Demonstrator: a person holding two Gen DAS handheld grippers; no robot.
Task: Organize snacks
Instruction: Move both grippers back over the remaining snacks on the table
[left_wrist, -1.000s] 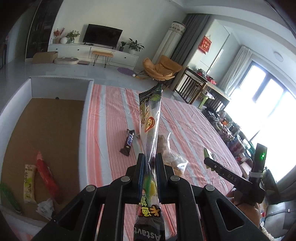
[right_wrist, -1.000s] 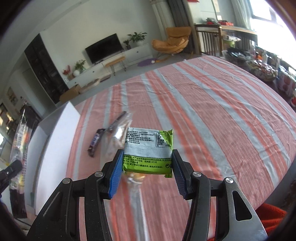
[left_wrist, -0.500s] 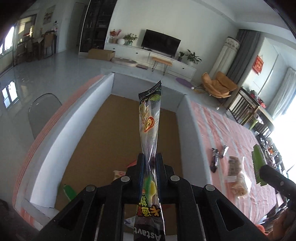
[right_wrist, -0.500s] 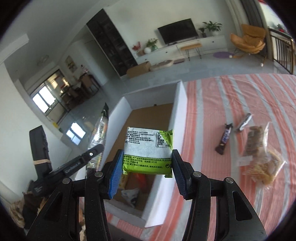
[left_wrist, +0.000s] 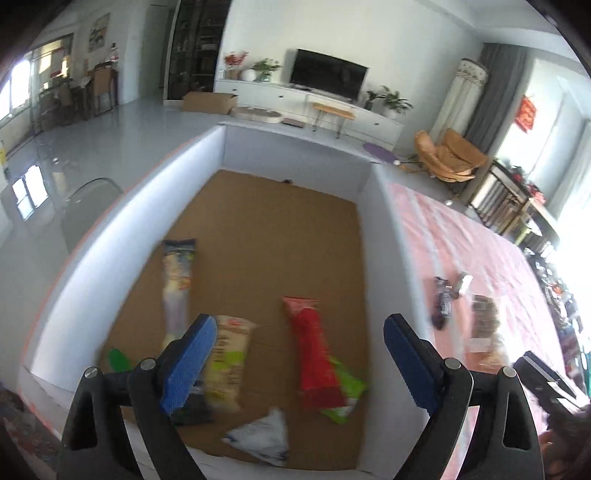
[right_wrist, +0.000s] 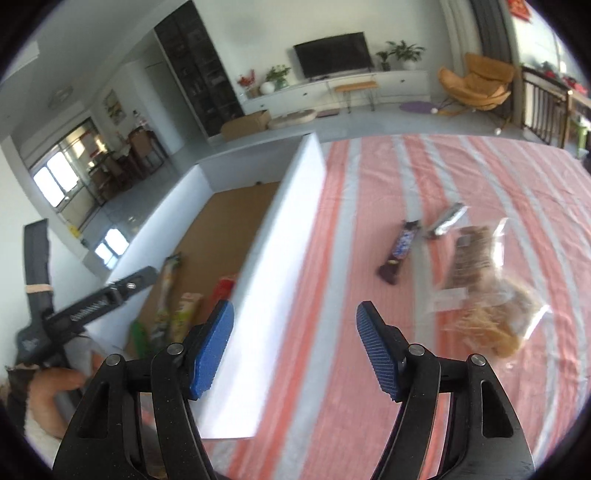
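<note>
1. Your left gripper (left_wrist: 295, 354) hangs over the white-walled box (left_wrist: 295, 162); its jaws are opening, wide apart, with nothing between the blue pads.
2. Your right gripper (right_wrist: 295, 347) sits above the box's near wall and the striped cloth (right_wrist: 461, 177) on the bench; its jaws are opening too, and nothing is between them.
3. On the box's brown floor in the left wrist view: a long pale packet (left_wrist: 176, 284) toward the left wall, a yellow-and-cream packet (left_wrist: 227, 363) just beside your left pad, a red packet (left_wrist: 314, 350) in the middle, a green packet (left_wrist: 345, 391) partly under the red one's lower end, and a small white packet (left_wrist: 262, 439) nearest the camera. A green sliver (left_wrist: 118, 360) lies at the near left; too blurred to tell what it is.
4. Outside the box, on the cloth: a dark chocolate bar (right_wrist: 400, 251), a silver-wrapped bar (right_wrist: 445, 219) just beside its far end, and a clear bag of brown snacks (right_wrist: 484, 288) to their right.
5. The right wrist view shows your left hand (right_wrist: 51, 398) on the left gripper's handle, at the box's near left side.
</note>
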